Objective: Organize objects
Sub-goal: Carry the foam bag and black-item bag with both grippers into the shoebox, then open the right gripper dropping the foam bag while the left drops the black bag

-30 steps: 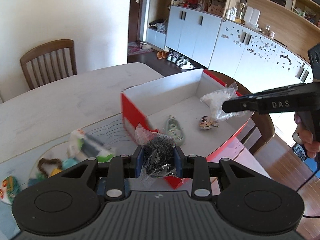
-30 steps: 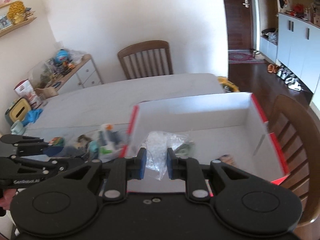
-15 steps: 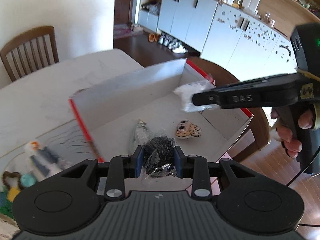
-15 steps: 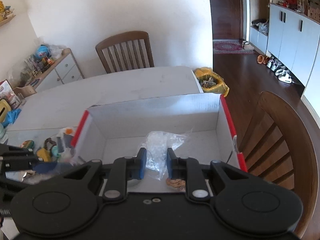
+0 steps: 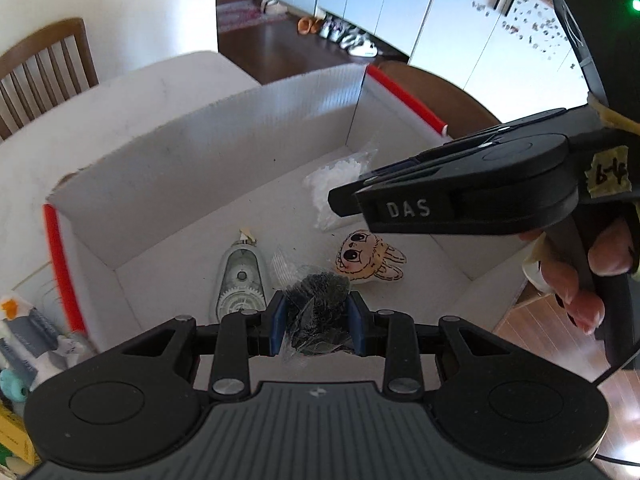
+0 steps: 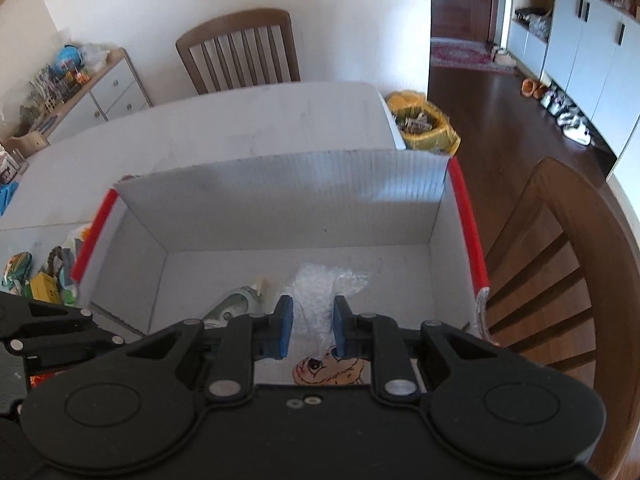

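Note:
A white cardboard box with red edges (image 5: 208, 148) (image 6: 280, 184) stands open on the table. My left gripper (image 5: 317, 325) hangs over its near part, shut on a clear bag of black stuff (image 5: 318, 296). My right gripper (image 6: 308, 330) is over the box too, shut on a clear plastic bag of white bits (image 6: 320, 292) (image 5: 336, 184); its black body crosses the right of the left wrist view. On the box floor lie a correction tape dispenser (image 5: 240, 280) (image 6: 234, 304) and a tan bunny-face toy (image 5: 368, 258) (image 6: 332, 368).
Several small toys and packets (image 6: 44, 276) (image 5: 28, 332) lie on the table left of the box. One wooden chair (image 6: 240, 52) stands at the far side, another (image 6: 568, 264) right of the box. A yellow bag (image 6: 424, 124) sits on the floor beyond the table's corner.
Both grippers have moved forward and down over the box, each still holding its bag. The box now fills more of both views.

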The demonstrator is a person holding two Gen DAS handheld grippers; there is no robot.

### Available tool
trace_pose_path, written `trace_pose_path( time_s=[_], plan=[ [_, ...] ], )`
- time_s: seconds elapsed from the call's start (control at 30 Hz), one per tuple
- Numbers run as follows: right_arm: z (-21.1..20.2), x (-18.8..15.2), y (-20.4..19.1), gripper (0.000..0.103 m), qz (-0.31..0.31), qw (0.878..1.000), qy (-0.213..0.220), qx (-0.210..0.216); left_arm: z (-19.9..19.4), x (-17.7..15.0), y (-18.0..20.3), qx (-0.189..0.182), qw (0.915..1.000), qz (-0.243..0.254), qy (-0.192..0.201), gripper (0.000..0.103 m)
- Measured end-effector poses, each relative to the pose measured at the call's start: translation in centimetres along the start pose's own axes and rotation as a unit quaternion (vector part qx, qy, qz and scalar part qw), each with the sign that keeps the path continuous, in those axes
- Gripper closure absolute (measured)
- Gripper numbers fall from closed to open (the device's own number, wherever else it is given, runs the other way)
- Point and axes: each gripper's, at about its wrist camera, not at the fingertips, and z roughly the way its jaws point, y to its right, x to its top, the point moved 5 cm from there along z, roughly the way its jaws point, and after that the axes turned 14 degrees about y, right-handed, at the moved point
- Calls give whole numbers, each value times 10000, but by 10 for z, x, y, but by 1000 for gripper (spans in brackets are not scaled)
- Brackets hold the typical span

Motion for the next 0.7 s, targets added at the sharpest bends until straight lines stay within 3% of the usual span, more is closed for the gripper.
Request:
trace_pose_path(
  time_s=[0.3,0.7],
  plan=[
    [28,-3,5,84,7,9989,-459,-62,35,0,2,147,9989,69,-434,72],
    [43,-8,6,84,17,9967,-804,-105,52,-5,-5,152,9972,112,-718,72]
  ],
)
